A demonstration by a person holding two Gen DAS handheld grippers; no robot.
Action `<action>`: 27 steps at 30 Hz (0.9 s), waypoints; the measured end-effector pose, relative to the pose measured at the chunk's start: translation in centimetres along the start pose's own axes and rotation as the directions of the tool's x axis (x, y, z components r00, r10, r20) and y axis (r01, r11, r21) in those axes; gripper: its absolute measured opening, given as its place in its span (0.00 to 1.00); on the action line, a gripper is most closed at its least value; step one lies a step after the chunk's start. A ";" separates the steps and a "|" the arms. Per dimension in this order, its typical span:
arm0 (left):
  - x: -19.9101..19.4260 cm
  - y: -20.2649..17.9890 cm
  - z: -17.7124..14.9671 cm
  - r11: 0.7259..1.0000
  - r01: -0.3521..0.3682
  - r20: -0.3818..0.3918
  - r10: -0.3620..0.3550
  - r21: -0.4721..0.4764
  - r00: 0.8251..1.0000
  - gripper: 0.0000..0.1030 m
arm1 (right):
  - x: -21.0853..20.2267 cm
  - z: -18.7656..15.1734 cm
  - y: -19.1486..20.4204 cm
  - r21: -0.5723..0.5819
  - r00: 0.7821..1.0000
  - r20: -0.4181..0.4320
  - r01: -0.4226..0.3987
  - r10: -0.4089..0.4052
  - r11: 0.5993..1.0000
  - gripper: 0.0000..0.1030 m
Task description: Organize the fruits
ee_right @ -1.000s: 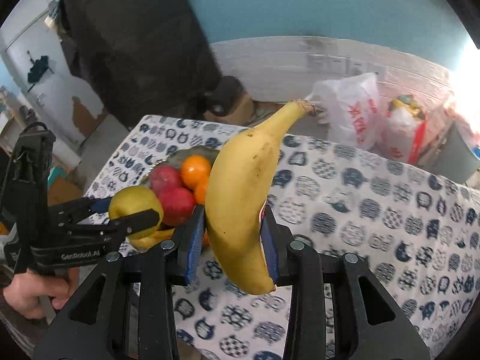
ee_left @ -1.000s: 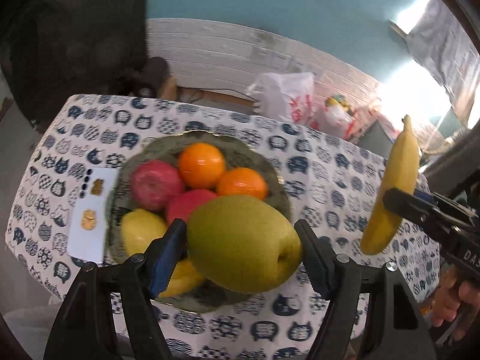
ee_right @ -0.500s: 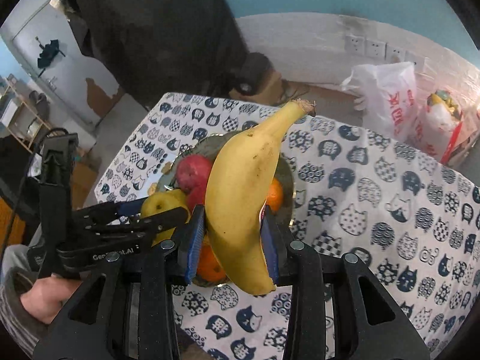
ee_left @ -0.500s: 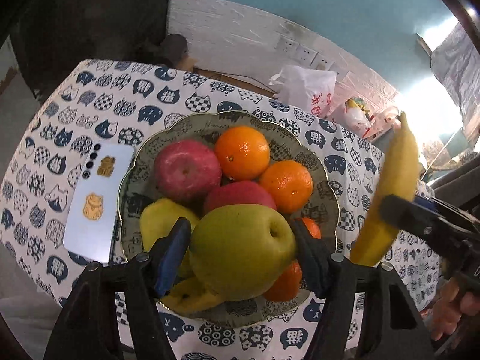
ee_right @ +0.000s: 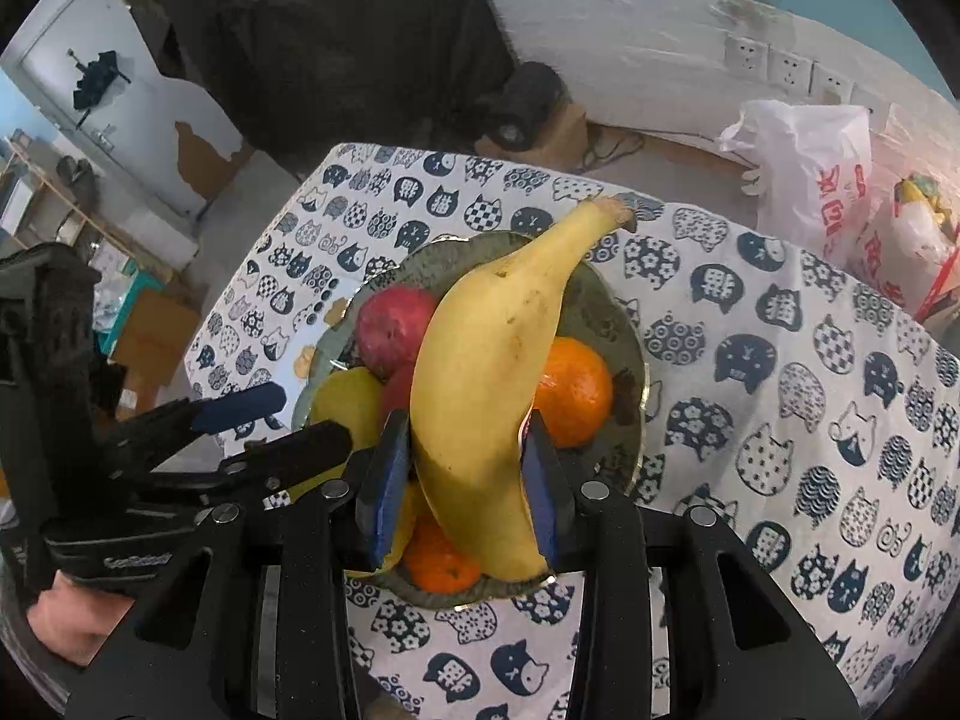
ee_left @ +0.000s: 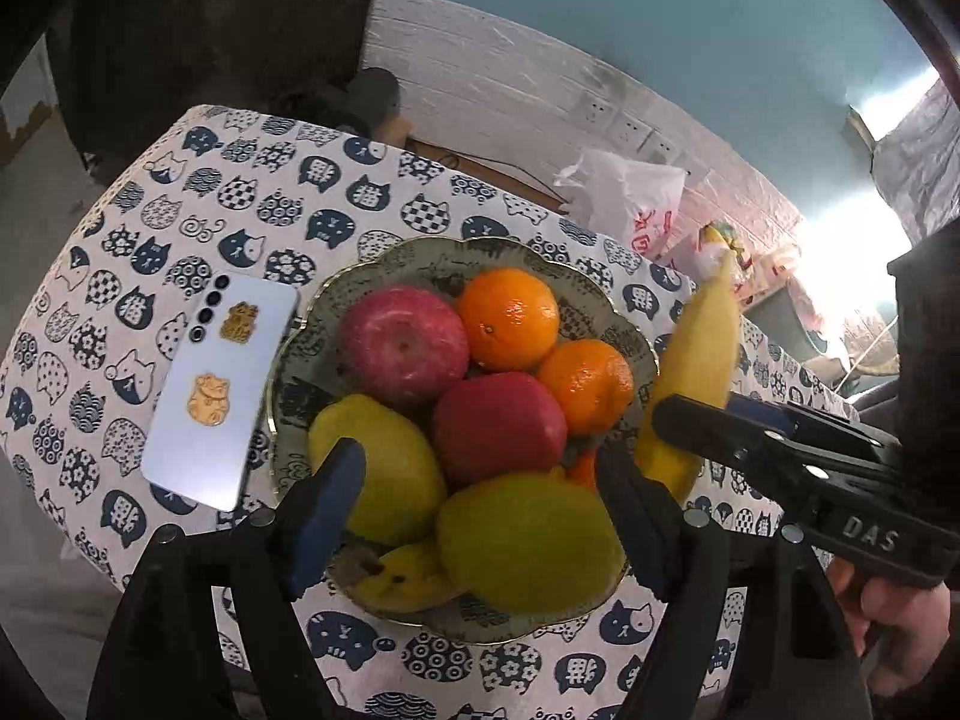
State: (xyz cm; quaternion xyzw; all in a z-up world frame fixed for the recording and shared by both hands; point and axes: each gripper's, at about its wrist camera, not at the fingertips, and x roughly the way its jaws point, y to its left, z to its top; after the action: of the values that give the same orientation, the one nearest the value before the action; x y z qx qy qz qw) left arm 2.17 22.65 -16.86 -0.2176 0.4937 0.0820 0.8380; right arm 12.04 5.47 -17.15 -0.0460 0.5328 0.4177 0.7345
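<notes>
A green patterned fruit bowl on the cat-print tablecloth holds two red apples, oranges, a yellow-green pear and a banana. A green pear lies at the bowl's near rim between my left gripper's spread fingers; the left finger stands clear of it. My right gripper is shut on a yellow banana and holds it over the bowl. That banana also shows in the left wrist view, at the bowl's right rim.
A white phone with gold cat stickers lies left of the bowl. White and red plastic bags sit on the floor beyond the table's far edge. The tablecloth extends right of the bowl.
My left gripper has opened and the green pear now rests in the bowl. My right gripper has carried the banana lower and closer over the bowl.
</notes>
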 end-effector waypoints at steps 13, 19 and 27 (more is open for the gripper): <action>-2.1 0.9 -0.6 1.000 0.004 0.018 -0.004 -0.019 1.000 0.78 | -0.7 0.7 2.1 -0.056 1.000 0.017 0.024 -0.023 0.998 0.43; -4.8 -0.4 -1.0 1.000 -0.012 0.049 0.011 0.028 0.999 0.79 | -3.9 0.5 3.8 -0.100 0.990 0.091 0.114 -0.105 0.989 0.61; -8.2 -2.0 -1.5 0.995 -0.048 0.100 0.040 0.085 0.994 0.85 | -7.3 0.0 5.0 -0.104 0.975 0.154 0.175 -0.158 0.979 0.72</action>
State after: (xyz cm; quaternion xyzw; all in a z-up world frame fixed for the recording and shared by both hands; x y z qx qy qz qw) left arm -2.46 20.85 -9.84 -0.1657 0.4598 0.0895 0.8678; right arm 8.14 4.58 -9.24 -0.1028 0.4468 0.3873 0.7999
